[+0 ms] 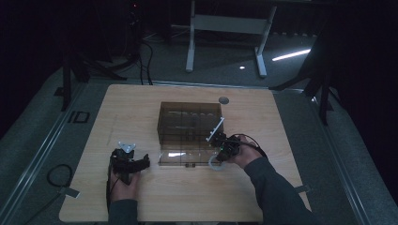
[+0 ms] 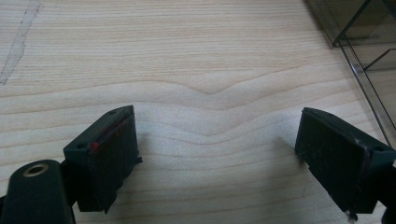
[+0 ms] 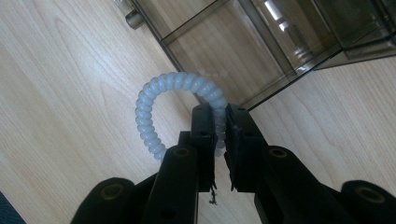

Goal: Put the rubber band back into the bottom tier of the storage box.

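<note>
Part of spiral hair tie (image 3: 154, 112) hidden between the black jaws of right gripper (image 3: 220, 135). Smoky plastic organizer box (image 3: 261, 42) cut off by top edge in right gripper view. Its contents too dim to identify in high view.

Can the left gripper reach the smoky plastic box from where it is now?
Probably yes. The left gripper is open with bare table ahead, and the box stands close beside it.

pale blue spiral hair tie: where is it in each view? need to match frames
High view: pale blue spiral hair tie, right of centre, in the right claw.
Left gripper view: not in it.
Right gripper view: centre, pinched by its black jaws.
Shared landmark: smoky clear plastic organiser box.
</note>
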